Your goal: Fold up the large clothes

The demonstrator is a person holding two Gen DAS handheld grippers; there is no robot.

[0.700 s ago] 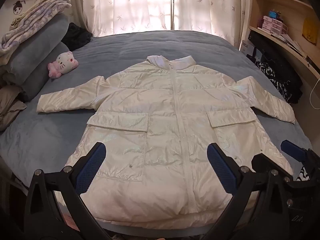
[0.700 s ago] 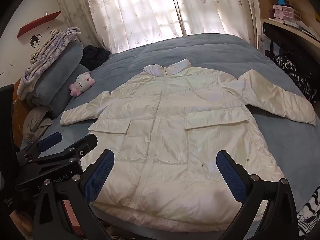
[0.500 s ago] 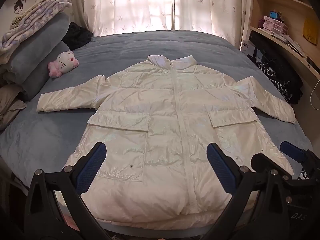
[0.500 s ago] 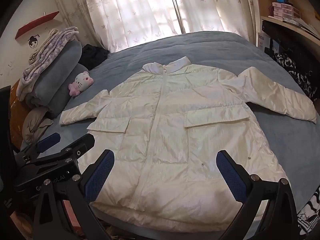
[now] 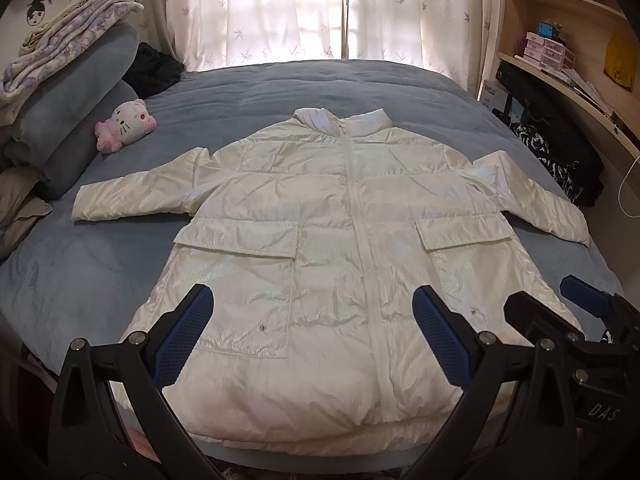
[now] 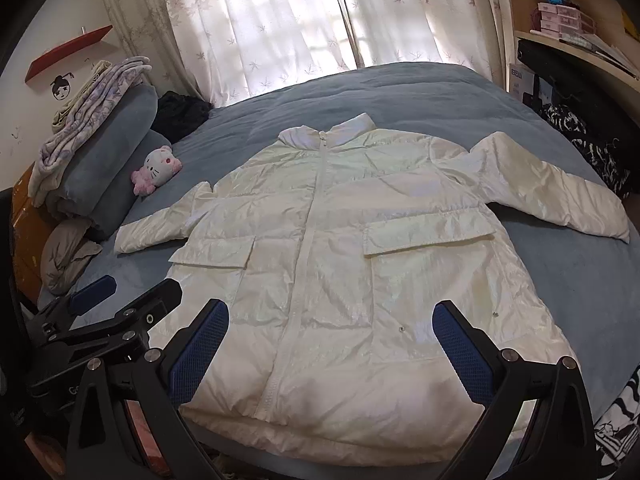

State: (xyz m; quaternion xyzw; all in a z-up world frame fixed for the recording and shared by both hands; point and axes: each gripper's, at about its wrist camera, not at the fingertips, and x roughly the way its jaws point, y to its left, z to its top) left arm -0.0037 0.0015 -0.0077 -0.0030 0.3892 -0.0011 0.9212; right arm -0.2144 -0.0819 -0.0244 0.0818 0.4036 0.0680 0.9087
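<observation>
Broadly, the bed (image 5: 280, 88) carries a white coat (image 5: 340, 240) lying flat and face up, its length running from hem nearest the cameras to collar toward the curtains, sleeves spread sideways. Left gripper (image 5: 312, 336) and right gripper (image 6: 330, 344) hover over the hem, jaws wide apart, empty.

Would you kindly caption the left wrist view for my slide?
Open left claw above a white puffer coat spread flat, sleeves out, on a blue bed.

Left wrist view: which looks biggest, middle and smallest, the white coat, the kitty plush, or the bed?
1. Bed, the biggest.
2. White coat.
3. Kitty plush, the smallest, though it lies farther from the camera.
</observation>
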